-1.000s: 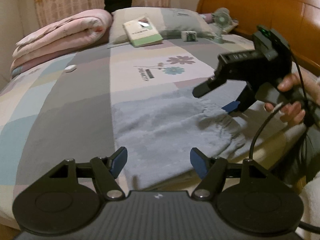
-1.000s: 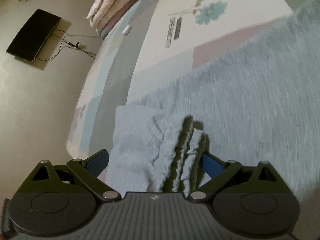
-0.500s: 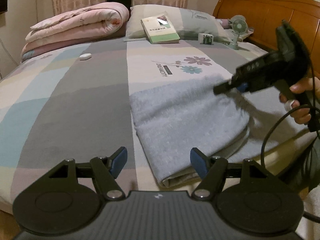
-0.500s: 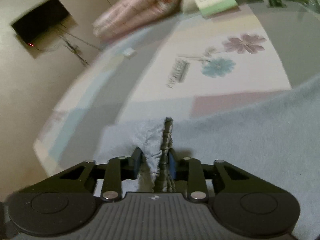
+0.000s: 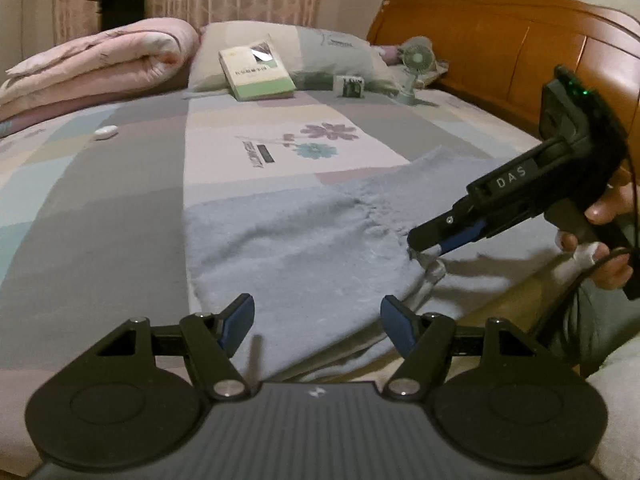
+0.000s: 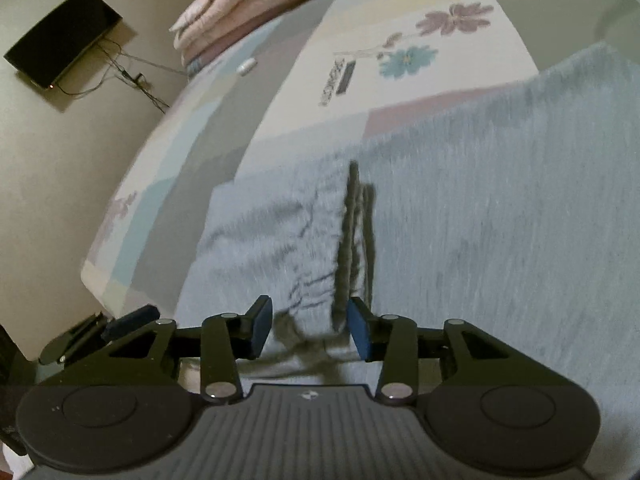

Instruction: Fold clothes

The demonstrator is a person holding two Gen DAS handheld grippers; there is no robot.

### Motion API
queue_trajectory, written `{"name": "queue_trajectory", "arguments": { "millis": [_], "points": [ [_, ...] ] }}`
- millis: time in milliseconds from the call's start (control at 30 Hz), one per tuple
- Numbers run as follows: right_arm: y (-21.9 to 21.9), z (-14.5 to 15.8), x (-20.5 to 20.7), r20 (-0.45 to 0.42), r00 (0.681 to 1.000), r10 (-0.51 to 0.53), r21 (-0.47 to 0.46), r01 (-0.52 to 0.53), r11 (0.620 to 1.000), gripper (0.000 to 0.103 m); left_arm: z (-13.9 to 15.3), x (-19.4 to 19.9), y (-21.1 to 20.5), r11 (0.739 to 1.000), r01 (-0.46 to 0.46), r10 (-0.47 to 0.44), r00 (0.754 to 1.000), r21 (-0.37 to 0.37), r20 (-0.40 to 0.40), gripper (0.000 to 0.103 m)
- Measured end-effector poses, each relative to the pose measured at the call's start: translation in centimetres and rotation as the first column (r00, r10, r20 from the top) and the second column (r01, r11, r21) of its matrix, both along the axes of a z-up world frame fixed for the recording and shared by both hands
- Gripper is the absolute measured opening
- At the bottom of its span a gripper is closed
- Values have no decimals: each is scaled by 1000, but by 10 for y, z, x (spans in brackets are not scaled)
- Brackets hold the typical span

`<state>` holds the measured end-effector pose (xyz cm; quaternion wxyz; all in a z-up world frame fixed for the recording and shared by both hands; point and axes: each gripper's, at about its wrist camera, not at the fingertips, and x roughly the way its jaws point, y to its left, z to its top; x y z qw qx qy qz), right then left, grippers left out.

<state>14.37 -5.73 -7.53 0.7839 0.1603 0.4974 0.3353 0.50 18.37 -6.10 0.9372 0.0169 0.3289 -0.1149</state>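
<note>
Garment: I see the pale blue garment (image 5: 304,240) flat on the bed (image 5: 120,208), long axis running 9 to 3.
Right tongs (image 5: 424,246): just been closing; probably pinching its 3 o'clock edge, view blurred.
Left tongs (image 5: 316,320): released, empty, garment at 12.

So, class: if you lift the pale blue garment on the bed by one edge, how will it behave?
Probably floppy: the pale blue garment bunches into a soft ridge with creases fanning out from it. Likely not slippery, since its surface looks fuzzy. It should drape rather than hold a shape: a raised fold hangs limp.
</note>
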Motion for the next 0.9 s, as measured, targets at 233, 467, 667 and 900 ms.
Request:
{"name": "queue_trajectory", "arguments": {
  "millis": [233, 467, 667, 900],
  "points": [
    [-6, -6, -8, -27, 1000, 7, -51, -8, 999, 28, -16, 9, 9, 999, 7, -11, 996, -41, -89, 70],
    [-24, 3, 5, -6, 997, -71, 35, 71, 997, 61, -15, 6, 13, 1000, 12, -13, 994, -13, -105, 70],
    [2, -13, 30, -4, 1000, -29, 14, 29, 999, 69, -9, 3, 7, 1000, 5, -7, 997, -22, -77, 70],
    [10, -7, 9, -23, 999, 29, -30, -29, 999, 65, -18, 4, 10, 999, 49, -50, 992, -5, -117, 70]
  ]
}}
